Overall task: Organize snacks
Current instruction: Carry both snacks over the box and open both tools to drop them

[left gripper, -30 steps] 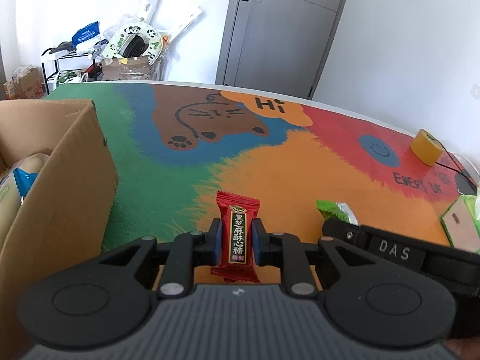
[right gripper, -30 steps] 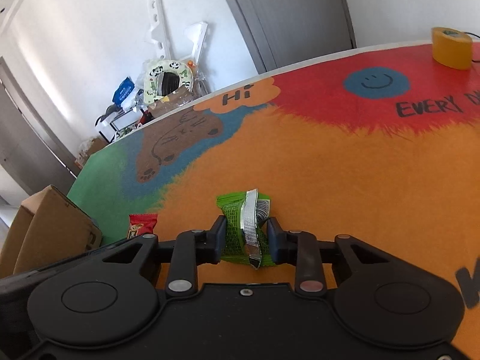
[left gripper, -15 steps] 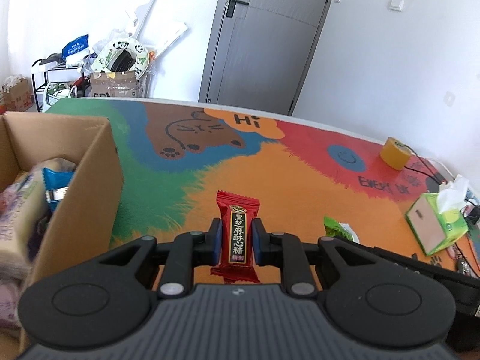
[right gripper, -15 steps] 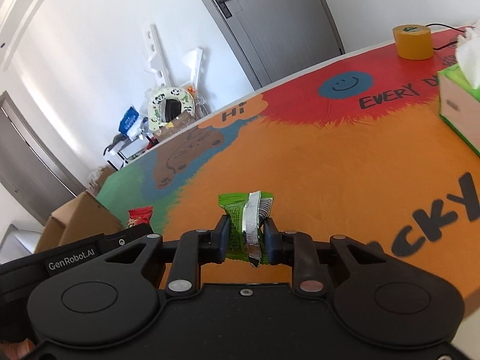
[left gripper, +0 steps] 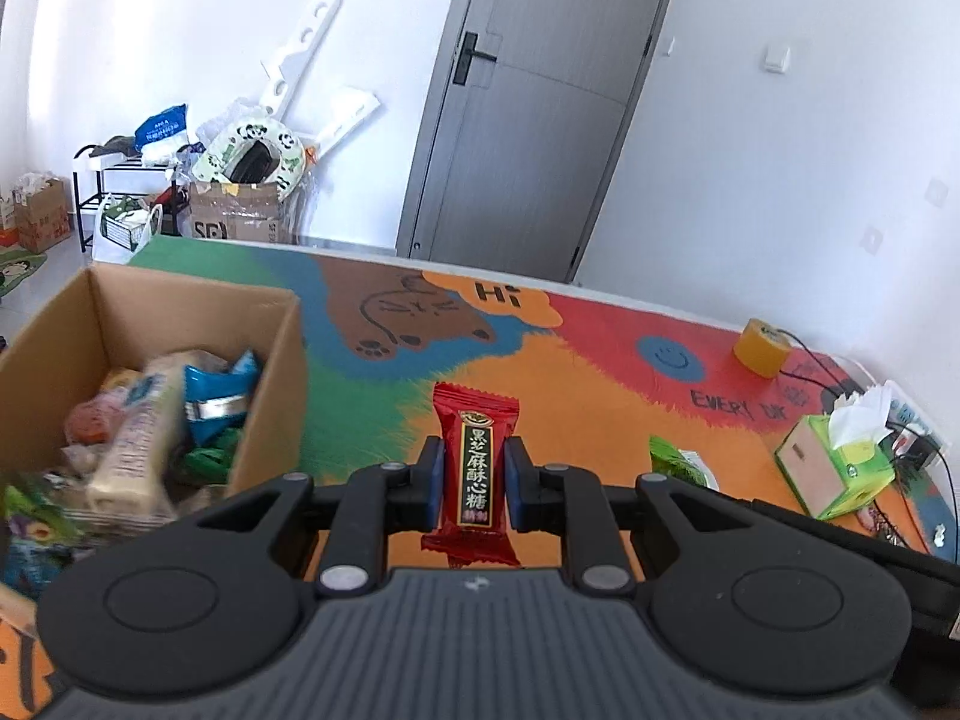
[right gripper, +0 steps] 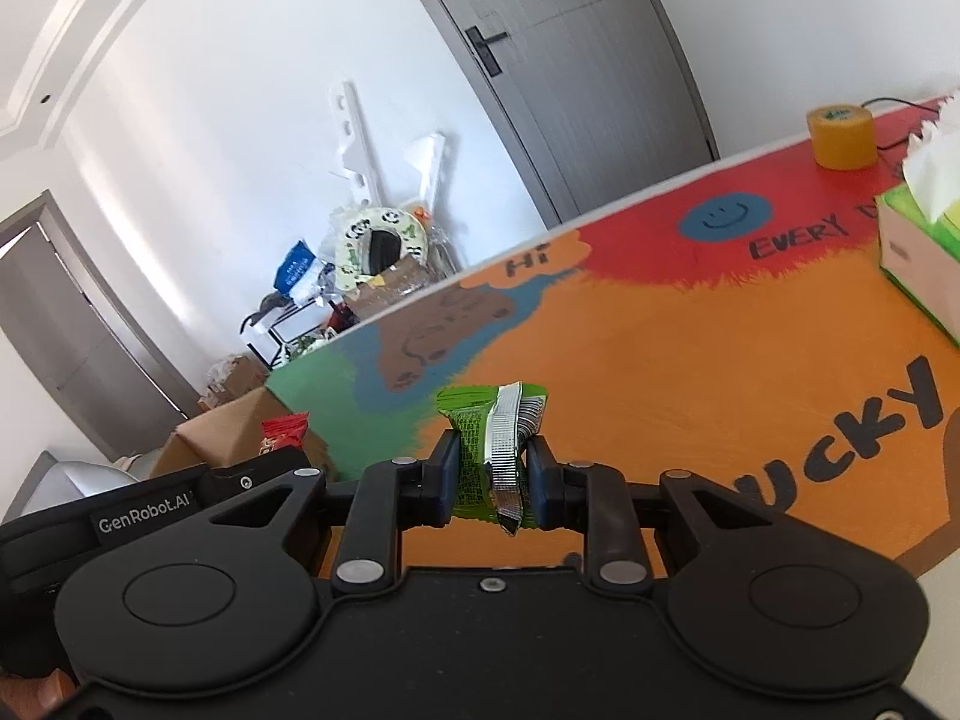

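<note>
the left claw [left gripper: 474,483] is clenched on a red candy wrapper [left gripper: 474,468] printed with a black label of gold chinese characters; its blue pads press the wrapper's two long sides, and the candy stands upright between them, lifted clear of the tabletop [left gripper: 600,414]. to the left of this claw sits an open cardboard box [left gripper: 270,396], its near corner close beside the claw's left finger; inside lie mixed snack packets, among them a blue one and a pale cream one, blurred at the lower edge. the right claw [right gripper: 493,471] is grasping a green snack packet [right gripper: 474,456] with a crimped silver seam running down its front; the packet is squeezed and slightly twisted between the pads, and it too hangs above the tabletop [right gripper: 690,372]. its jaws have just been closing a little further on the packet. in the right wrist view the left claw's black body shows at the lower left with the red candy's top poking above it, and the cardboard box lies beyond that. in the left wrist view the green packet appears just right of the left claw. the tabletop carries a bright mat of green, blue, brown, orange and red with a cat drawing and the word "hi". a green tissue box [left gripper: 834,462] stands at the right, with a roll of yellow tape [left gripper: 761,347] near the far edge beyond it.
</note>
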A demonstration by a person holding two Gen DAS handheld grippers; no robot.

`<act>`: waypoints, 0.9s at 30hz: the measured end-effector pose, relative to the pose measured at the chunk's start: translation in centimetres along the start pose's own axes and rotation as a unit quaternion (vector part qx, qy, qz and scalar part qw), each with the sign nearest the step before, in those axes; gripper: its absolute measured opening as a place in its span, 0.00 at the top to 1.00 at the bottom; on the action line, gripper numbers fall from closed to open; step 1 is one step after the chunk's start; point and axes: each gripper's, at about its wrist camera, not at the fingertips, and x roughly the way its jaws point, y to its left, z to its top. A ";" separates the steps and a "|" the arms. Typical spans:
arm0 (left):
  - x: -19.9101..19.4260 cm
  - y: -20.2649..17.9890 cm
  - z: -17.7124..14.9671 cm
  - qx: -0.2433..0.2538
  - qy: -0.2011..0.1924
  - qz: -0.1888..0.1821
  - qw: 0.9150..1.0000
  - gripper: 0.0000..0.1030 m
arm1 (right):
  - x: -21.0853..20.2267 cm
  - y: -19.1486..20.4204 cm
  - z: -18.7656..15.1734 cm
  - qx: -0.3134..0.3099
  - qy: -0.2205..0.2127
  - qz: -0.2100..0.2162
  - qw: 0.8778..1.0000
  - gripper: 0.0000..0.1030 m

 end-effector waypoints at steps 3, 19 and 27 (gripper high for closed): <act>-1.1 0.8 0.3 -0.004 -0.009 0.000 1.000 0.81 | -0.4 0.9 0.0 -0.002 -0.005 0.007 1.000 0.76; -4.3 6.9 1.6 -0.031 -0.033 0.016 0.999 0.81 | 0.0 6.8 -0.5 -0.036 -0.008 0.038 0.999 0.76; -4.9 10.4 1.7 -0.047 -0.031 0.029 0.998 0.81 | 1.1 9.6 -0.9 -0.050 0.002 0.055 0.997 0.76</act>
